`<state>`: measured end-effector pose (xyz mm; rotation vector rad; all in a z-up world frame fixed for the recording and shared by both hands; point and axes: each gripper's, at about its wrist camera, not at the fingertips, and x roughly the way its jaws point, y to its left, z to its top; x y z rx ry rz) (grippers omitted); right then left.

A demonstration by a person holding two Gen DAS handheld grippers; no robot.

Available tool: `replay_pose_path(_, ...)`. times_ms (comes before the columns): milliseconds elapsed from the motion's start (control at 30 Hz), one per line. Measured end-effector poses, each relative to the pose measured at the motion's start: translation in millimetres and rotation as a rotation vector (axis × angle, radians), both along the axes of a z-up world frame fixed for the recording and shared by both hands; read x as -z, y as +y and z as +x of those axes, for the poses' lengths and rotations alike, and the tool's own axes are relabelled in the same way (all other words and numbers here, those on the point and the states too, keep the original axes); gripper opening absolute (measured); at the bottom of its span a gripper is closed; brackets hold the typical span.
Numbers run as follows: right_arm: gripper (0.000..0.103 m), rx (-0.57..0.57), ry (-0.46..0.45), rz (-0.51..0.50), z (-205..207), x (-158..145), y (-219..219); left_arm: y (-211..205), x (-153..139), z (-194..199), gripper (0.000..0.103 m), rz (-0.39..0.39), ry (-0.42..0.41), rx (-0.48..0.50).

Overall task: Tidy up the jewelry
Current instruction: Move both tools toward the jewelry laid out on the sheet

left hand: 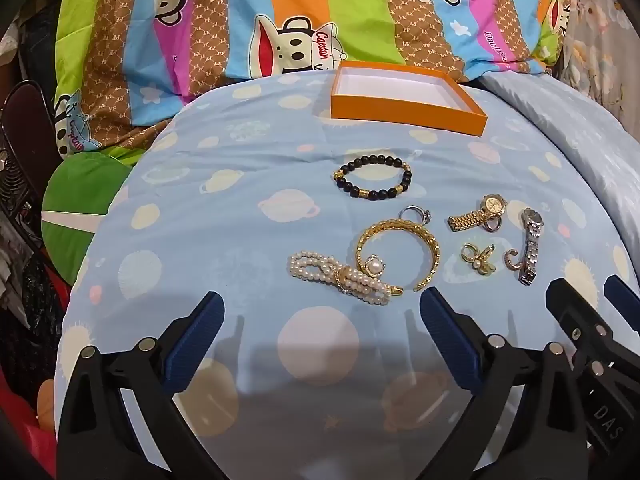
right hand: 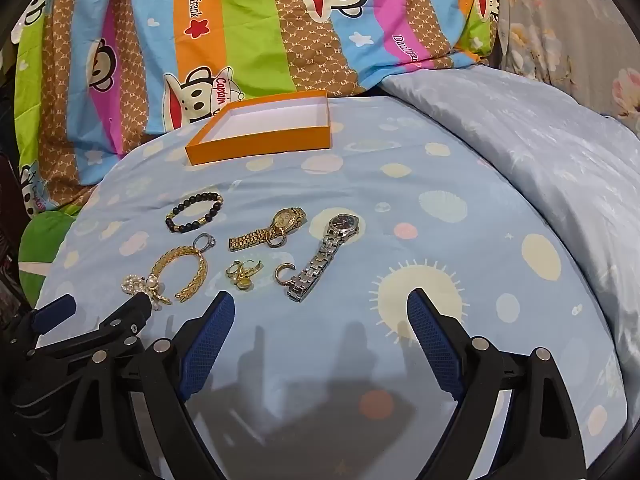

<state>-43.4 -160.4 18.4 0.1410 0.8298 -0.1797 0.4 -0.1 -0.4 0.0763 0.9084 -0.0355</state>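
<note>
Presently left gripper [left hand: 320, 312] fingers spread, empty; right gripper [right hand: 320, 312] likewise; orange box [left hand: 408, 114] empty.

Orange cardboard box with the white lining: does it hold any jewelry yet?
No, the orange cardboard box shows only bare white lining inside.

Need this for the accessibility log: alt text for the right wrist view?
Open right claw hovers over a blue planet-print quilt where watches, bracelets and rings lie loose. An empty orange box sits beyond them, and the left claw enters at lower left.
</note>
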Motion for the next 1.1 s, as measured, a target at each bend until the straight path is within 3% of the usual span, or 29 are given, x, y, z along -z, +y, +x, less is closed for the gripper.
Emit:
replay_pose_path(667,0.086,0.018,0.002,0.008,3,2,-8,7,5,3,0.096,-0.017,0.004,-0.004)
replay_pose_path(1100,0.086,0.076,0.02,0.031,32,8,-32,29,10,13,0.096,-0.028,0.015,-0.05)
